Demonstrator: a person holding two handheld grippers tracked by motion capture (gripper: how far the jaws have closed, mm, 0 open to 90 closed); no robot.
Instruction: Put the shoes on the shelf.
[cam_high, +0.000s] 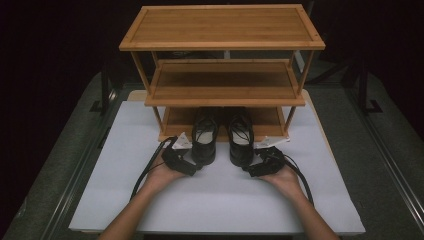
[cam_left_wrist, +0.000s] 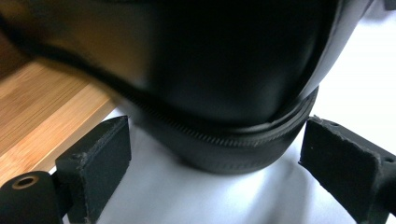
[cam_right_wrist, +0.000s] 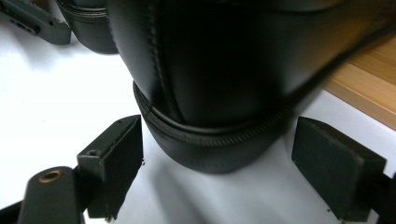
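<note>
The right gripper (cam_right_wrist: 217, 170) has its two black jaws spread wide at seven and five o'clock, flanking the heel of a black leather shoe (cam_right_wrist: 210, 70) without touching it. The shoe stands on a white table (cam_right_wrist: 56, 88). A wooden shelf edge (cam_right_wrist: 369, 84) lies at three o'clock; the other gripper (cam_right_wrist: 35, 21) and a second shoe (cam_right_wrist: 88, 28) sit at eleven.

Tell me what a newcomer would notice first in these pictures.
A three-tier bamboo shoe rack stands at the far side of the white table, and a pair of black lace-up shoes sits at its bottom shelf, heels out toward the person. The left gripper and right gripper, each held in a hand, point at one heel apiece, jaws open on either side of it and not touching.
</note>
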